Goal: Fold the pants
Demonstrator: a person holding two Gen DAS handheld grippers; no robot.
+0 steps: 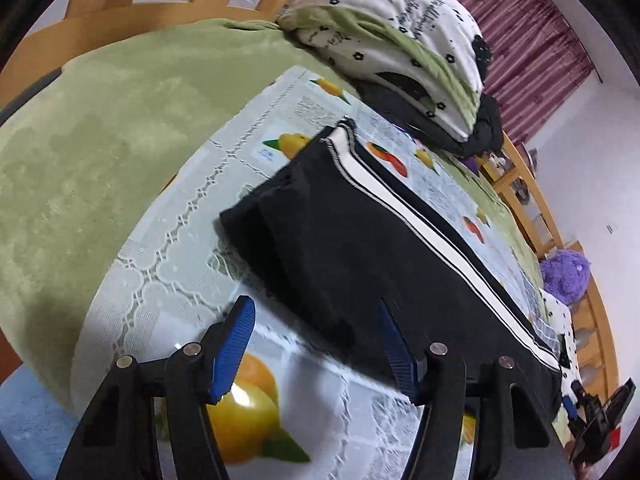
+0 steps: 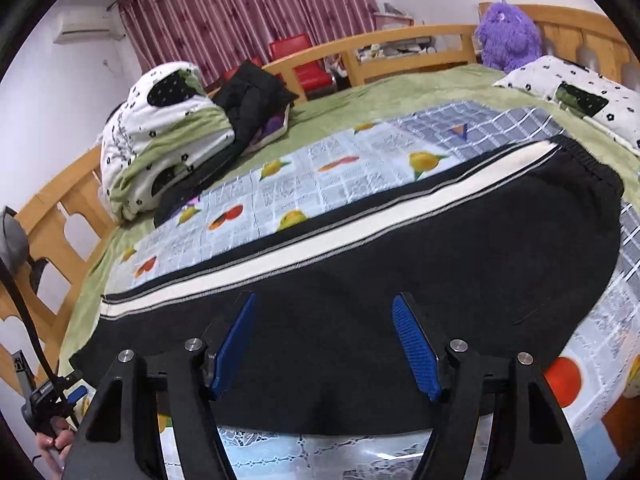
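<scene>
Black pants (image 1: 360, 248) with a white side stripe (image 1: 404, 196) lie flat on a fruit-print cloth (image 1: 180, 248) spread over the bed. My left gripper (image 1: 315, 301) is open just over the pants' near edge at the leg end. Its right finger is over black fabric and its left finger is over the cloth. In the right wrist view the pants (image 2: 440, 248) stretch across, with the waistband (image 2: 580, 156) at the right. My right gripper (image 2: 324, 297) hangs open above the black fabric near its front edge, and nothing is pinched between the pads.
A rolled white-and-green quilt (image 2: 160, 140) and a black jacket (image 2: 252, 100) sit at the far left of the bed, with a pillow (image 2: 580, 96) and a purple plush toy (image 2: 508, 36) at the far right. A wooden bed rail (image 2: 400, 52) and a green blanket (image 1: 100, 140) surround the cloth.
</scene>
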